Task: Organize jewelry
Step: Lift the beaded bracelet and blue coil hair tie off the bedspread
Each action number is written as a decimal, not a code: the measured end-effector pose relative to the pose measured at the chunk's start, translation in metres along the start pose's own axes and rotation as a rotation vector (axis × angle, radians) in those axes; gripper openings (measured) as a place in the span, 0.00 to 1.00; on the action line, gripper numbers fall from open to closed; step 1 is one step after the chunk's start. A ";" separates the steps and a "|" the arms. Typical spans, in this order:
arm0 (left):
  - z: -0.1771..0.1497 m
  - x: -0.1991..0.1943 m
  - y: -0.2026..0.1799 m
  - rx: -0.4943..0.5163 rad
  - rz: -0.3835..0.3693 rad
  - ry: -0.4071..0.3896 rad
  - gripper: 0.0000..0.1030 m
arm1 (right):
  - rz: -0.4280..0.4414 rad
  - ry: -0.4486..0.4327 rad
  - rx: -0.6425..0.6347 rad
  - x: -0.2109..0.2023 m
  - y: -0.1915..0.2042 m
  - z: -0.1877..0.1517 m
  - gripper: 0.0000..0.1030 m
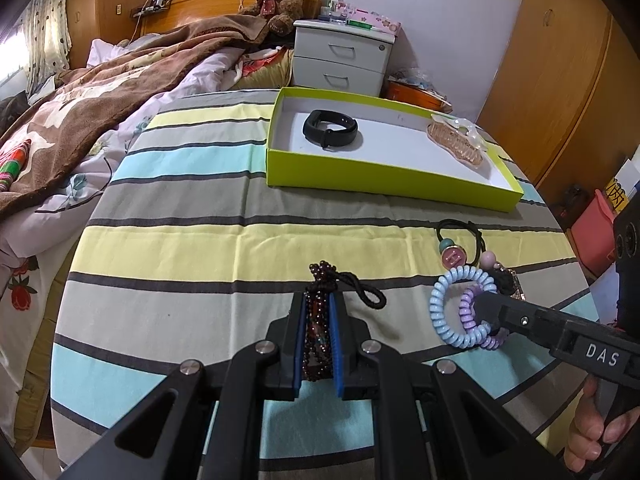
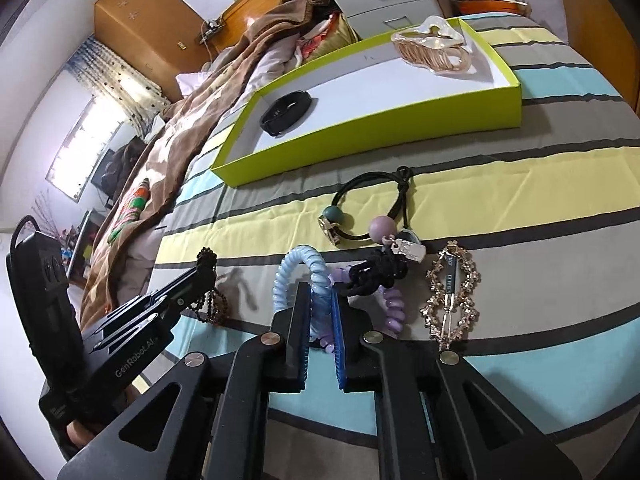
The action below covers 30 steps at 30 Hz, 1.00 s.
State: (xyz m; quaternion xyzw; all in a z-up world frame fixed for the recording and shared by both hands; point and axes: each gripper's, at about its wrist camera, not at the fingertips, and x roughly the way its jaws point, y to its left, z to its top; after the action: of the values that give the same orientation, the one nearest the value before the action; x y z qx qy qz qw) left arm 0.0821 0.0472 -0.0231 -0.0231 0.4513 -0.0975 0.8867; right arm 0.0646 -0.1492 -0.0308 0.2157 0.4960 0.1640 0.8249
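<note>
White letters "DAS" stand on the arm of the right gripper (image 1: 486, 312) at the near right of the left wrist view, and "GenRobot.AI" runs along the left gripper (image 2: 206, 268) at the near left of the right wrist view.

The left gripper (image 1: 318, 320) sits low over the near middle of the bed, pointing toward the far side, its two blue-padded fingers (image 1: 297, 344) drawn close together and clamped on a strand of dark beads. In the right wrist view the same gripper (image 2: 206, 266) reaches in from the near left, its tips pinched together.

The right gripper (image 2: 320, 312) lies just to the right of it, angled toward the far left, its jaws narrowed and pinching a pale blue coil. In the left wrist view it (image 1: 480, 308) enters from the near right, and the right hand (image 1: 592, 428) wraps its handle, fingers curled underneath.
</note>
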 end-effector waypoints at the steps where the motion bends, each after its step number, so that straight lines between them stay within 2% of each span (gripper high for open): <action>1: 0.000 -0.001 0.000 0.001 0.001 -0.002 0.11 | 0.003 -0.002 0.001 0.000 0.000 0.000 0.10; 13: 0.007 -0.021 -0.001 0.000 0.013 -0.038 0.12 | 0.049 -0.060 -0.049 -0.023 0.015 0.004 0.10; 23: 0.034 -0.037 -0.005 0.014 0.009 -0.096 0.11 | 0.036 -0.146 -0.084 -0.051 0.020 0.031 0.10; 26: 0.037 -0.035 -0.005 0.017 0.011 -0.095 0.11 | 0.035 -0.169 -0.079 -0.058 0.018 0.035 0.10; 30: 0.031 -0.023 -0.001 0.013 -0.016 -0.055 0.12 | 0.032 -0.174 -0.078 -0.059 0.014 0.036 0.10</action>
State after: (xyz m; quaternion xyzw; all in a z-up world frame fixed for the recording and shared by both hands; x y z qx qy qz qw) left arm 0.0933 0.0496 0.0138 -0.0237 0.4260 -0.1066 0.8981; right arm 0.0691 -0.1725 0.0360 0.2047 0.4123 0.1770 0.8699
